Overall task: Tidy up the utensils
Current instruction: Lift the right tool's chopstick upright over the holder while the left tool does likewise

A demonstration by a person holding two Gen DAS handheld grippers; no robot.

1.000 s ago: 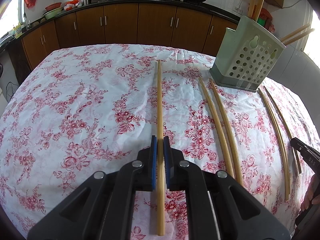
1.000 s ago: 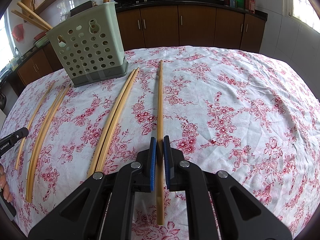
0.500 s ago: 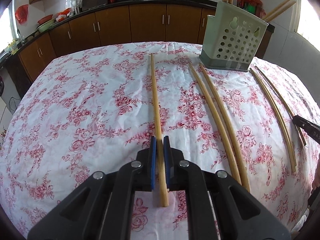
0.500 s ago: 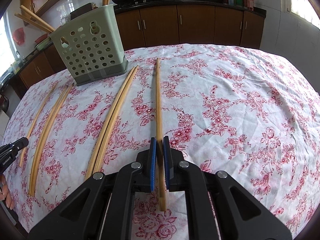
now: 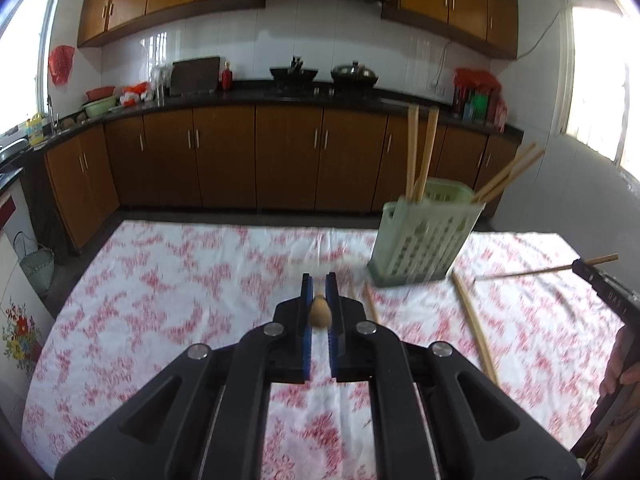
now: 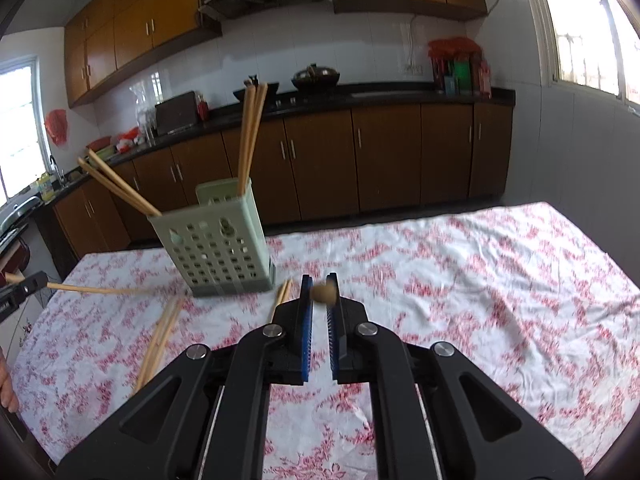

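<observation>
Left gripper (image 5: 319, 286) is clamped on a chopstick (image 5: 320, 311), seen end-on between its blue pads and held above the floral tablecloth (image 5: 180, 280). Right gripper (image 6: 319, 286) is clamped on a second chopstick (image 6: 323, 293), also end-on and clear of the cloth. The green holder (image 6: 224, 248) stands upright on the table with four chopsticks in it. Loose chopsticks (image 6: 160, 332) lie on the cloth near the holder's base; both views are motion-blurred
</observation>
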